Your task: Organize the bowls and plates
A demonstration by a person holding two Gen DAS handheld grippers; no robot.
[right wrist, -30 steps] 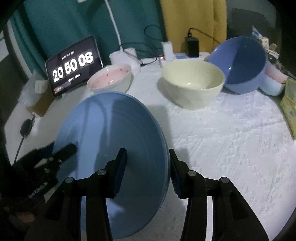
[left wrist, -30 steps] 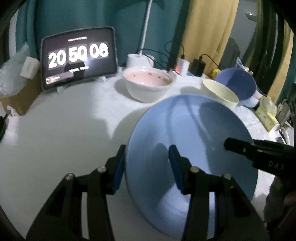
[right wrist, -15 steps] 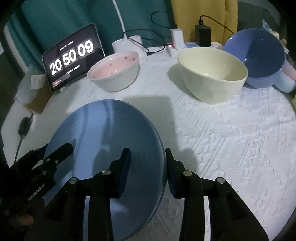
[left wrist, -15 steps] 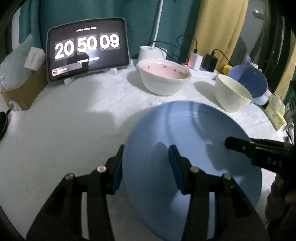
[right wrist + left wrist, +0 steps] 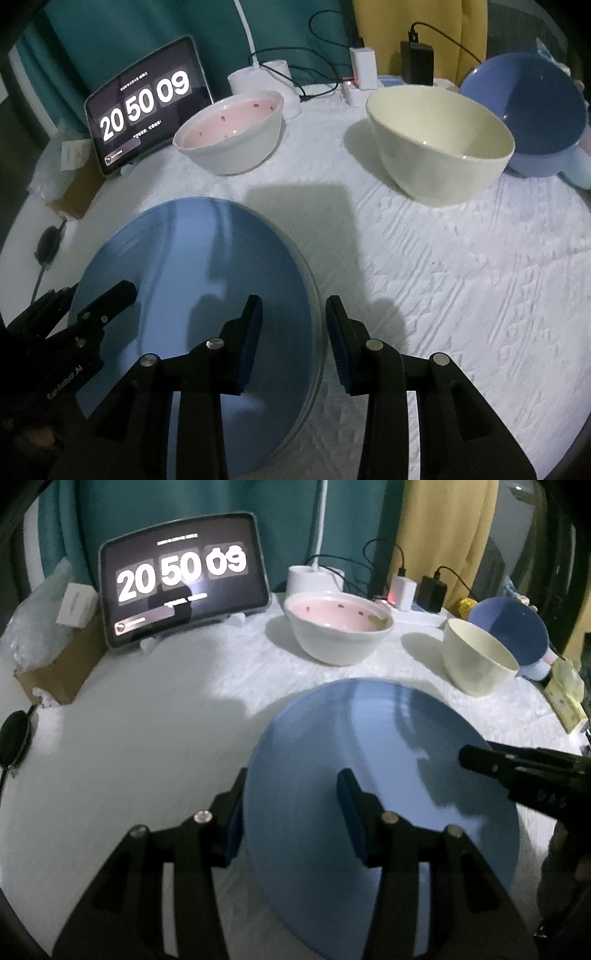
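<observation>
- The blue plate (image 5: 192, 280) sits toward the near left edge of the white-clothed table (image 5: 443, 277), eating side up and tipped a little. Whether its underside rests on the cloth cannot be told.
- Being round, the plate has no long axis of its own. From the right wrist it reads as an oval running from the far left to the near right.
- The left gripper (image 5: 292, 775) is clenched on the plate's left rim: one pad meets the rim's edge and the other lies on the upper face.
- The right gripper (image 5: 293, 301) straddles the opposite rim, and its jaws have just been closing with the rim between them. One pad lies over the plate's face; whether the outer pad presses the rim cannot be told.
- Toward the far edge stand a white bowl with a pink inside (image 5: 229, 140) and a cream bowl (image 5: 443, 155), both mouth up. A blue bowl (image 5: 524, 110) at the far right is tipped, mouth toward the camera.
- A tablet (image 5: 147, 103) at the far left shows "20 50 09"; its smaller lines are too small to read.
- White lettering on the left gripper's body looks like "GenRobot.AI", blurred.
</observation>
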